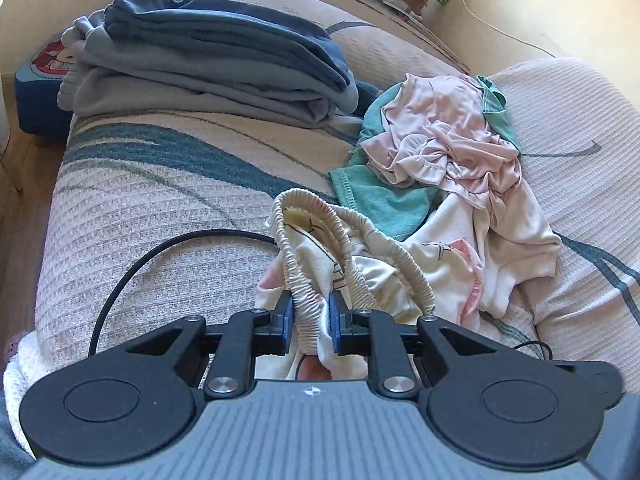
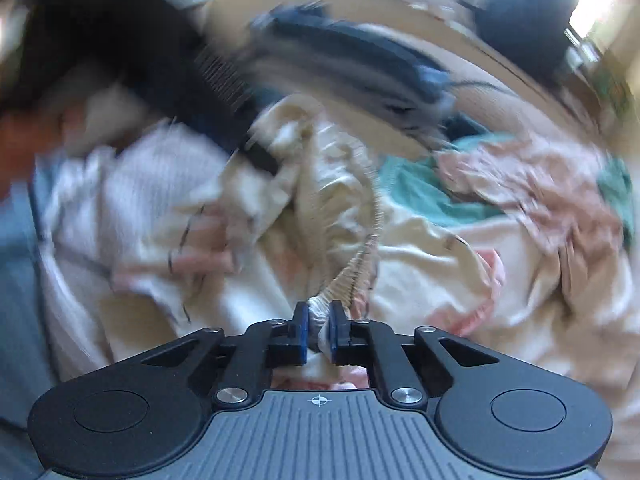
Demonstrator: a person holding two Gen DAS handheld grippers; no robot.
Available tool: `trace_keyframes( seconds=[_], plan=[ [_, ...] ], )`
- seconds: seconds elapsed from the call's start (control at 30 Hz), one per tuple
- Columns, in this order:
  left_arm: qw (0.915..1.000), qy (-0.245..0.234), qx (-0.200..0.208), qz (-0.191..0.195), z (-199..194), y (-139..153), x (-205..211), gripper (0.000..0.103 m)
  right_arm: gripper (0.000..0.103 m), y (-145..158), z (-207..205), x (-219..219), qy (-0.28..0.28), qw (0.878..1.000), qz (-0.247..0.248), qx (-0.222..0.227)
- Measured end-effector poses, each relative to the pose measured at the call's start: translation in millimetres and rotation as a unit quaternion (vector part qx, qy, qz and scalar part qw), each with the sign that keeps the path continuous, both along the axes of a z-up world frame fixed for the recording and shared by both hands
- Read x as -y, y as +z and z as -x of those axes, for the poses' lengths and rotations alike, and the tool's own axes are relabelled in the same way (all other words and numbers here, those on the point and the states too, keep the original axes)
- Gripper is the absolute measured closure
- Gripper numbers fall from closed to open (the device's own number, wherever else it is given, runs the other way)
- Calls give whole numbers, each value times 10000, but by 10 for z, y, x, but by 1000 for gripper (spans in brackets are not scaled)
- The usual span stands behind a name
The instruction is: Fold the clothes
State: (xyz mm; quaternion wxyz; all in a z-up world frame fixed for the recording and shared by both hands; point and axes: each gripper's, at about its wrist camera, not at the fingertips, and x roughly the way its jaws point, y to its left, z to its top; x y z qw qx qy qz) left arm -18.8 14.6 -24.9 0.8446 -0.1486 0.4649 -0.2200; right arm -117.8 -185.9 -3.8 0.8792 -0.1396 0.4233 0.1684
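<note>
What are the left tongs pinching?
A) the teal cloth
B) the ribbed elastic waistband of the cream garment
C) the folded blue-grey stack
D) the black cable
B: the left tongs are closed on the elastic waistband of the cream garment; nothing else sits between them.

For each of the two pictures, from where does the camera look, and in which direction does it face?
Left wrist: sits on the left gripper, faces down over the bed toward the folded stack; its fingers clamp the cream waistband.
Right wrist: sits on the right gripper, blurred, faces down; it pinches cream fabric.
Shared: the cream garment, teal cloth, pink clothes.
</note>
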Motion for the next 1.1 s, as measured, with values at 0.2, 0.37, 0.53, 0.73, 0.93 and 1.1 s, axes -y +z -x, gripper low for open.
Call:
trace_keyframes(
  seconds=[0.2, 0.37, 0.53, 0.73, 0.93, 1.1],
  plan=[
    [9997, -217, 32, 69, 33, 15, 61, 87, 94, 220, 132, 897, -1762, 9590, -2138, -596],
    [9986, -498, 164, -15, 94, 52, 187, 86, 86, -97, 194, 1058, -2225, 9383, -2375, -1167],
    [9982, -569, 152, -100, 120, 32, 240, 83, 72, 125, 97, 760, -1890, 9795, -693, -100],
    [9979, -609, 160, -122, 128, 32, 247, 82, 62, 355, -135, 225, -239, 9964, -602, 554],
    [9984, -538, 151, -100, 137, 43, 188, 82, 71, 116, -452, -173, 400, 9981, -192, 426],
    [9981, -571, 110, -201, 140, 27, 220, 82, 90, 1, -642, -64, 1, 9994, 165, 309]
  ],
)
